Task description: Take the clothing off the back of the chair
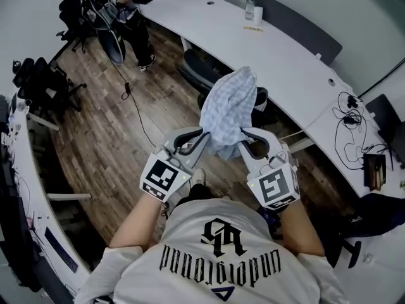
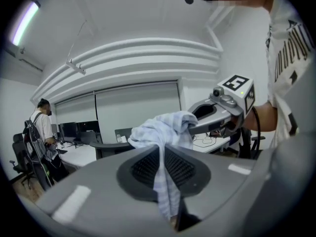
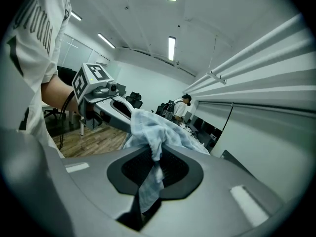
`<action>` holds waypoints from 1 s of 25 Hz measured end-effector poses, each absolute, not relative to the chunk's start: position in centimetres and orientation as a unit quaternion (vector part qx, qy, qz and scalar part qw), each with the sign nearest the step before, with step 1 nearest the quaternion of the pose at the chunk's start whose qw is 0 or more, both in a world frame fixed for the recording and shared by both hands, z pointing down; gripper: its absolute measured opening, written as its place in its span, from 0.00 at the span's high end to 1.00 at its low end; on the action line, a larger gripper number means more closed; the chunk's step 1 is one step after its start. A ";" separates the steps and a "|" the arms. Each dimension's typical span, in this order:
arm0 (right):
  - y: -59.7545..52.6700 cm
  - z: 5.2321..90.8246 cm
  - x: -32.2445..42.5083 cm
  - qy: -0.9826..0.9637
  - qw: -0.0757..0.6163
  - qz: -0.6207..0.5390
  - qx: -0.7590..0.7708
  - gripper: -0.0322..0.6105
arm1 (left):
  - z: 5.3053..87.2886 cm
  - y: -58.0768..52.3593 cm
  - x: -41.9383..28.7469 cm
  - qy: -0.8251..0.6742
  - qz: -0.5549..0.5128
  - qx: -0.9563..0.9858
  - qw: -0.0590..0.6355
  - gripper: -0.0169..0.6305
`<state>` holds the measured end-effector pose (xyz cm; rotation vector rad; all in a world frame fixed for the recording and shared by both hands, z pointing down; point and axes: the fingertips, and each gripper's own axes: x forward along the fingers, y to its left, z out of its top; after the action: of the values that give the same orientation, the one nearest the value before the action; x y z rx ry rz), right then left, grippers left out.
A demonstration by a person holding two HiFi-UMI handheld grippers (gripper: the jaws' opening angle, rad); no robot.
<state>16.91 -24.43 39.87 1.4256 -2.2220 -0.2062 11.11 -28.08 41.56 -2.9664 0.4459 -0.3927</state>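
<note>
One pale garment [image 1: 229, 106], bunched between left tool [image 1: 204, 135], right tool [image 1: 243, 134], both clamping it

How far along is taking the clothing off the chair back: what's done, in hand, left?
Done: the checked clothing looks lifted clear of the dark chair. In hand: left gripper and right gripper are both shut on it, bunched between them. Left: carrying it away and setting it down, probably.

Mostly covered by the clothing [image 1: 229, 109]: back of chair [image 1: 260, 99]. Lost in the dark gap between jaws of left gripper [image 1: 204, 135] and right gripper [image 1: 244, 135]: pinched ends of clothing. Cut off at top edge of head view: upper body of person [image 1: 130, 24]. Too small to identify: small items [image 1: 253, 28] beside bottle [image 1: 250, 8] on surface [image 1: 285, 62]
</note>
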 end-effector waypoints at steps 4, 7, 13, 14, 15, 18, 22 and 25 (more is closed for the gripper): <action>-22.0 39.7 16.2 -0.827 0.232 -0.079 0.506 0.88 | 41.4 -25.5 10.1 0.168 -0.136 -0.974 0.060 0.85; -20.8 39.6 15.3 -0.834 0.227 -0.081 0.497 0.88 | 41.2 -24.2 9.1 0.177 -0.139 -0.973 0.060 0.85; -19.2 39.2 13.1 -0.835 0.225 -0.076 0.497 0.88 | 40.2 -23.0 7.1 0.181 -0.133 -0.972 0.062 0.85; -19.0 39.2 12.9 -0.833 0.227 -0.077 0.499 0.88 | 40.0 -22.8 6.9 0.179 -0.132 -0.973 0.062 0.85; -18.7 38.9 12.6 -0.830 0.230 -0.080 0.501 0.88 | 39.9 -22.6 6.5 0.175 -0.130 -0.974 0.066 0.85; -18.0 37.8 10.9 -0.822 0.241 -0.083 0.510 0.88 | 39.7 -22.0 5.0 0.162 -0.121 -0.976 0.077 0.85; -17.4 37.6 7.8 -0.812 0.241 -0.084 0.524 0.88 | 39.3 -21.4 2.2 0.145 -0.113 -0.980 0.078 0.85; -16.7 37.3 4.9 -0.806 0.249 -0.080 0.531 0.88 | 38.8 -21.0 -0.4 0.133 -0.107 -0.982 0.079 0.85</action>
<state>4.93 -16.68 37.32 1.4474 -2.1939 -0.2185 -0.41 -21.00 38.84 -2.9388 0.3995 -0.3214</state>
